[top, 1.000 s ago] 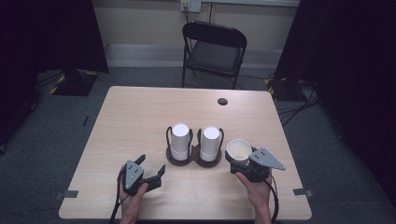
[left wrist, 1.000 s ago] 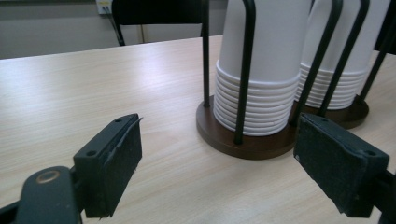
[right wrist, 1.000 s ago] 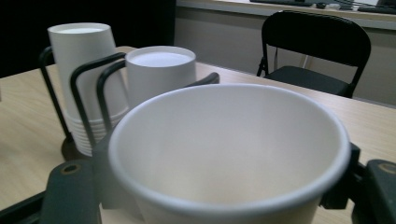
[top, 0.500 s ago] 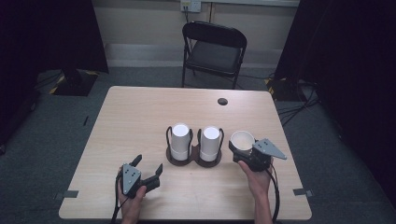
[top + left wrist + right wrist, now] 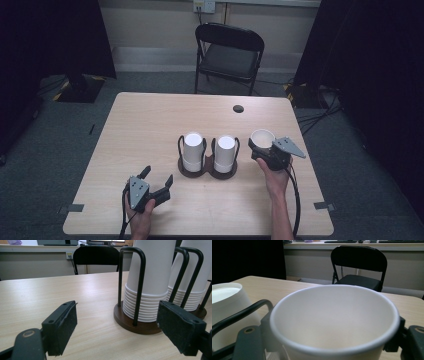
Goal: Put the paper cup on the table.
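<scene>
A white paper cup (image 5: pixel 262 137) stands mouth up between the jaws of my right gripper (image 5: pixel 261 148), which is shut on its wall, to the right of the holder. In the right gripper view the cup (image 5: pixel 334 315) fills the middle, with a black finger (image 5: pixel 249 342) on each side. Two stacks of upturned white cups (image 5: pixel 192 146) (image 5: pixel 225 148) sit in a dark wire holder (image 5: pixel 207 171) at the table's middle. My left gripper (image 5: pixel 157 176) is open near the front left, aimed at the holder (image 5: pixel 140 326). Its pads (image 5: pixel 61 327) stand wide apart with nothing between them.
A black folding chair (image 5: pixel 227 52) stands behind the wooden table (image 5: pixel 150 120). A small dark round grommet (image 5: pixel 238 108) sits near the table's far edge. The top of the right cup stack (image 5: pixel 224 297) and a holder loop (image 5: pixel 242 312) are close to the held cup's left.
My right gripper has carried the cup away from the table's front edge, farther up the table beside the holder. The left gripper has stayed where it was.
</scene>
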`<state>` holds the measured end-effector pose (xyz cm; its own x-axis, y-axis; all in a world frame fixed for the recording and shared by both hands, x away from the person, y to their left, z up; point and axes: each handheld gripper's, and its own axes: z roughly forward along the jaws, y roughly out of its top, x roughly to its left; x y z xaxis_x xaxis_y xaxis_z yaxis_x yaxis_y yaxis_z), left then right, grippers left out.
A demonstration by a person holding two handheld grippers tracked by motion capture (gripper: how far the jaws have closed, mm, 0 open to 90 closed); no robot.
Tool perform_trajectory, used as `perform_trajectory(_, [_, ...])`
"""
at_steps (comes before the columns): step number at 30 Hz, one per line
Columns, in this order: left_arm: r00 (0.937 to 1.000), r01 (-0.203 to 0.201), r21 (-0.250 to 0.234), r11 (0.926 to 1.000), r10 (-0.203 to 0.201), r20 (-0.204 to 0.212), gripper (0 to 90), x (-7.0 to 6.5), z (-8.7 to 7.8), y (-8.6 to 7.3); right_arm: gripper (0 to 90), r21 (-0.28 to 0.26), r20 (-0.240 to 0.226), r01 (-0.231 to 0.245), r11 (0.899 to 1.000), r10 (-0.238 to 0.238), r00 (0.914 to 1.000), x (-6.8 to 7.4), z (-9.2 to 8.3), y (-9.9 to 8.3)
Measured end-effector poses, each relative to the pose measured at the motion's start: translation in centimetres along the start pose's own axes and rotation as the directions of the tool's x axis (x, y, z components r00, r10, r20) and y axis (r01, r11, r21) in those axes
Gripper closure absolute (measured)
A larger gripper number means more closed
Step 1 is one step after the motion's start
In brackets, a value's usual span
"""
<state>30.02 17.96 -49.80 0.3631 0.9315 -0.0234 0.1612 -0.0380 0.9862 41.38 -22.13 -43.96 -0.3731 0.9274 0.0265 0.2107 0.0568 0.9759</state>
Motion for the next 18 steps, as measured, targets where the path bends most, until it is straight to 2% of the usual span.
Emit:
perform_trajectory(2, [0.9999, 0.015, -0.006, 0.9999, -0.015, -0.004, 16.7, 0.1, 0.0, 0.0, 24.4, 0.012, -0.012, -0.004, 1.0, 0.004, 0.9999, -0.3, 0.5, 0.1])
perform_trajectory(6, [0.9991, 0.042, -0.014, 0.999, -0.042, 0.006, 16.8, 0.4, -0.1, 0.0, 24.4, 0.004, -0.009, -0.029, 1.0, 0.029, 0.9995, -0.9, 1.5, -0.3])
perform_trajectory(11, [0.9997, 0.023, -0.015, 0.9996, -0.023, 0.005, 17.6, 0.2, -0.1, -0.1, 24.2, 0.018, 0.006, -0.019, 1.0, 0.019, 0.9998, -1.6, 2.8, -0.8])
perform_trajectory(15, [0.9998, 0.018, -0.018, 0.9997, -0.018, -0.004, 18.1, 0.1, -0.1, -0.1, 24.1, 0.01, 0.007, -0.034, 0.999, 0.034, 0.9994, -2.0, 3.5, -1.3])
perform_trajectory(18, [0.9999, 0.014, -0.023, 0.9996, -0.014, -0.004, 18.2, 0.1, -0.2, -0.1, 24.1, 0.039, 0.022, -0.033, 0.999, 0.032, 0.9993, -2.2, 4.2, -1.8])
